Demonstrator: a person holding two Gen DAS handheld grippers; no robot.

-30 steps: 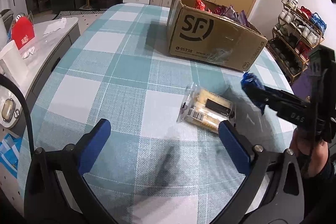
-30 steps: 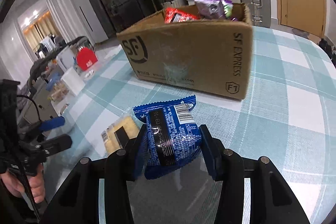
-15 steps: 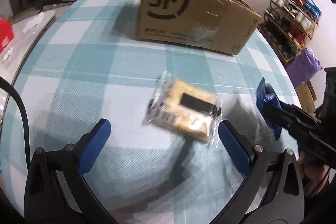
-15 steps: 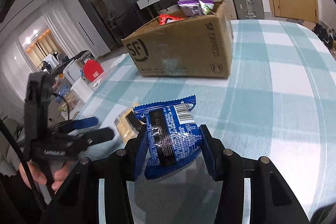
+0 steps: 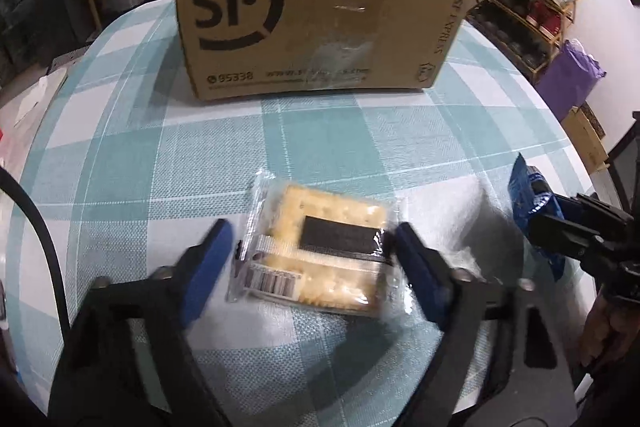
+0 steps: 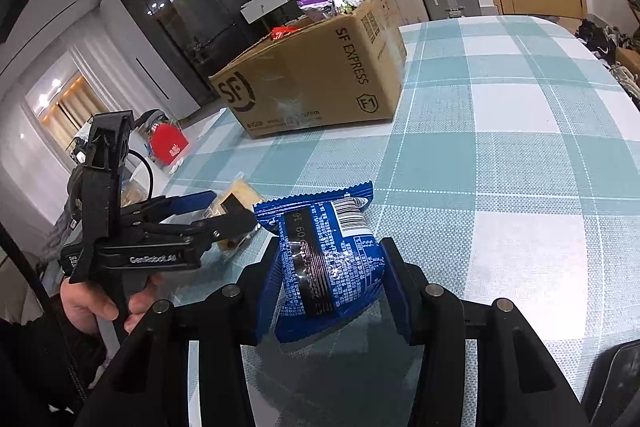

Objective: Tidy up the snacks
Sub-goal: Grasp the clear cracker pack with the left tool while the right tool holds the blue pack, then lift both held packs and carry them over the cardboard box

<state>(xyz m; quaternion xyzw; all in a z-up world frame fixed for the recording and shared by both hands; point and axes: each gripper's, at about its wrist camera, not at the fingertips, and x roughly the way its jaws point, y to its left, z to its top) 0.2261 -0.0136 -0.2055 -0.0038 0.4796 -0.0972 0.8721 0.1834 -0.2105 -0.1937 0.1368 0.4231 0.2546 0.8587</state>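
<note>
Cardboard box [image 5: 320, 27] at far side of tabletop [image 5: 160, 155], several snacks already poking out. Right claw [image 6: 330, 267] pinching blue snack packet [image 6: 328, 259], held above the cloth, not yet boxed. Left claw [image 5: 312, 259] spread, straddling clear cracker packet [image 5: 320, 251] lying flat; grip not yet made. Two packets left to box, by my reading.

Left gripper [image 5: 312, 247] jaws astride cracker pack [image 5: 320, 251] on checked table [image 5: 160, 155], not yet touching. SF box [image 5: 312, 23] at 12 o'clock. Right gripper [image 5: 536, 203] at 3 o'clock, clamping blue packet [image 5: 524, 191].
</note>
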